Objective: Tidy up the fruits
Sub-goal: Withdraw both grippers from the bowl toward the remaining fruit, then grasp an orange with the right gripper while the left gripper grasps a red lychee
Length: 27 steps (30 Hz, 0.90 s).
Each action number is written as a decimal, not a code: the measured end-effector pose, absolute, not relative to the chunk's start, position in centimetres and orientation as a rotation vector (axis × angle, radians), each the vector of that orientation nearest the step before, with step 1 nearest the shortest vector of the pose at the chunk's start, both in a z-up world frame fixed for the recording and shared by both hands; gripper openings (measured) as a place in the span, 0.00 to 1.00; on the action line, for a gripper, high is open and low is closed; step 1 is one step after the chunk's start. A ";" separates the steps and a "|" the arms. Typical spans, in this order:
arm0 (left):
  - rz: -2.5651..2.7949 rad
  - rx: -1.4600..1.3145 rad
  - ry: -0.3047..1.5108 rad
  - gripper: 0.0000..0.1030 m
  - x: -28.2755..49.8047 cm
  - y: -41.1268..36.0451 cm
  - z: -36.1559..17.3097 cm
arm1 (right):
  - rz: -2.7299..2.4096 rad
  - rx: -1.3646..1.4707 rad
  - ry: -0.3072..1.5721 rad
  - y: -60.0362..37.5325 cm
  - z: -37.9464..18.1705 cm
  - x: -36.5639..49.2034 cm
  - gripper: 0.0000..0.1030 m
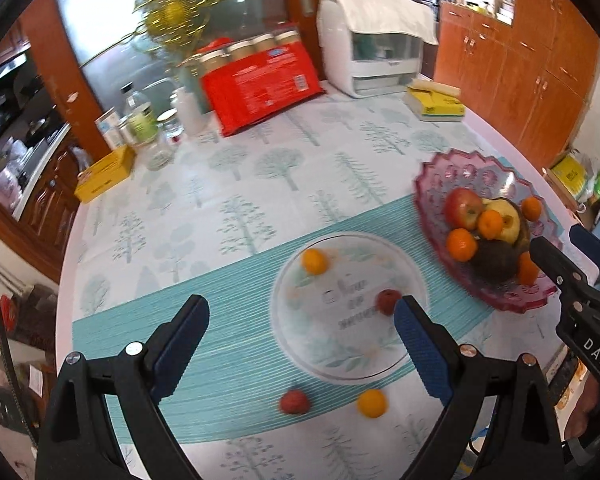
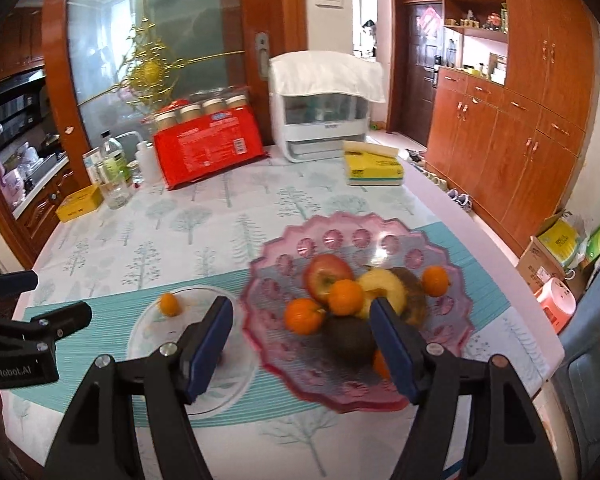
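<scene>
A pink scalloped fruit bowl [image 1: 452,178] [image 2: 340,236] holds a red apple [image 2: 327,276], a yellow apple [image 2: 382,286], a dark avocado [image 2: 350,338] and several tangerines. A clear round plate [image 1: 340,356] [image 2: 152,340] carries a tangerine [image 1: 315,261] [image 2: 169,304] and a small red fruit [image 1: 387,300]. A second red fruit [image 1: 295,402] and a tangerine [image 1: 372,403] lie on the mat in front of the plate. My left gripper [image 1: 300,344] is open above the plate. My right gripper [image 2: 302,346] is open over the bowl's near side.
At the back of the table stand a red package [image 1: 260,84], jars, bottles [image 1: 140,114], a white appliance [image 1: 374,40], a yellow box [image 1: 106,174] and a yellow pack [image 1: 436,104]. Wooden cabinets [image 2: 512,120] line the right wall. The table edge curves at right.
</scene>
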<state>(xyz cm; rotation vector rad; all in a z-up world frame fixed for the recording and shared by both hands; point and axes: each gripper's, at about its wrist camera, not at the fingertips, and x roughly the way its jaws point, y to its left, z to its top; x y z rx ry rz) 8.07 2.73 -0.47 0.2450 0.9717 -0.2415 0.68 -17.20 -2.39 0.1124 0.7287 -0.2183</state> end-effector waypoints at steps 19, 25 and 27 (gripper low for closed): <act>-0.217 0.185 1.190 0.91 6.0 10.6 -10.8 | 0.083 0.073 0.966 -7.0 -10.2 0.5 0.69; -0.254 0.167 1.250 0.91 6.0 10.3 -13.8 | 0.123 0.092 1.083 -6.0 -14.0 0.5 0.67; -0.263 0.155 1.272 0.91 6.2 10.2 -14.7 | 0.133 0.110 1.105 -6.0 -14.8 0.4 0.65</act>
